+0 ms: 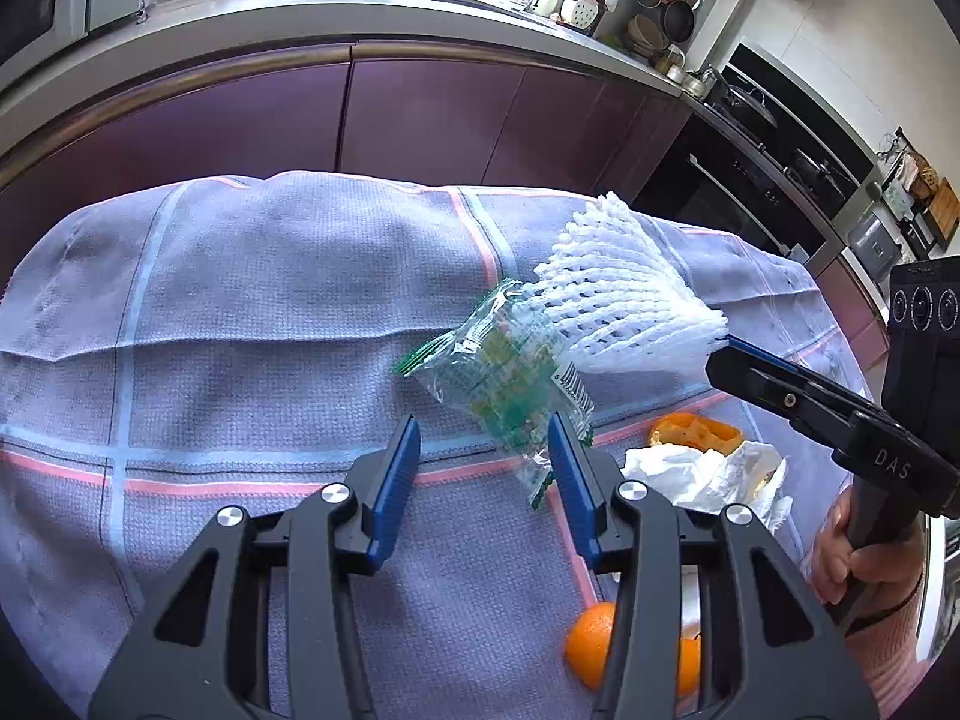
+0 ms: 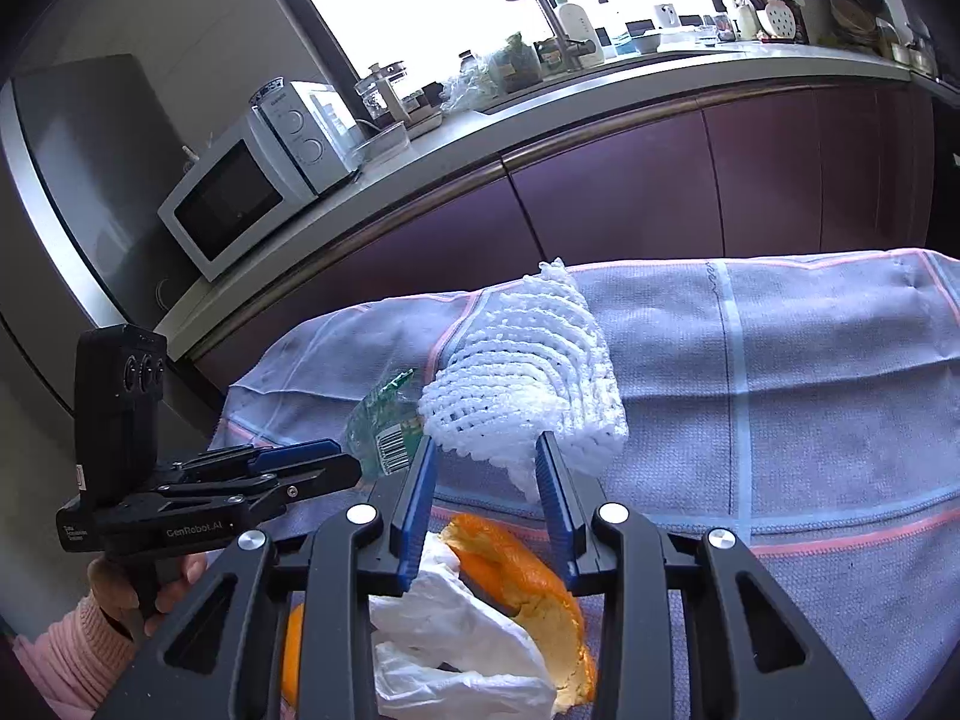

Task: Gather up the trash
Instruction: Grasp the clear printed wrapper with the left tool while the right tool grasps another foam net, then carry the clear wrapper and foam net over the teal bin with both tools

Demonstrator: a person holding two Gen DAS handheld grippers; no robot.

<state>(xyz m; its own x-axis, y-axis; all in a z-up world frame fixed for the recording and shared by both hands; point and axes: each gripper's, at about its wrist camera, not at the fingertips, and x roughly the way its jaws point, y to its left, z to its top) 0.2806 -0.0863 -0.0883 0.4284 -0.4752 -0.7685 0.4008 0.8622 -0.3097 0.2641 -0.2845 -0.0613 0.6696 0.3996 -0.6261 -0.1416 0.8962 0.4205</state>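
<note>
A crinkled green plastic wrapper (image 1: 504,372) lies on the checked cloth (image 1: 240,300). My left gripper (image 1: 483,441) is open just short of it, and the wrapper's lower tail runs past the right-hand finger. A white foam fruit net (image 1: 624,306) stands tilted up off the cloth. In the right wrist view, the net's (image 2: 528,372) lower edge sits between the tips of my right gripper (image 2: 485,450), which pinch it. From the left wrist view the right gripper (image 1: 717,357) meets the net's corner. The left gripper (image 2: 351,468) shows beside the wrapper (image 2: 384,420).
An orange peel (image 1: 696,429) and a crumpled white tissue (image 1: 714,474) lie under the right gripper; both show close up as peel (image 2: 516,564) and tissue (image 2: 456,648). A whole orange (image 1: 591,654) sits near the front edge. Purple cupboards, a microwave (image 2: 240,204) and an oven (image 1: 750,192) stand beyond the table.
</note>
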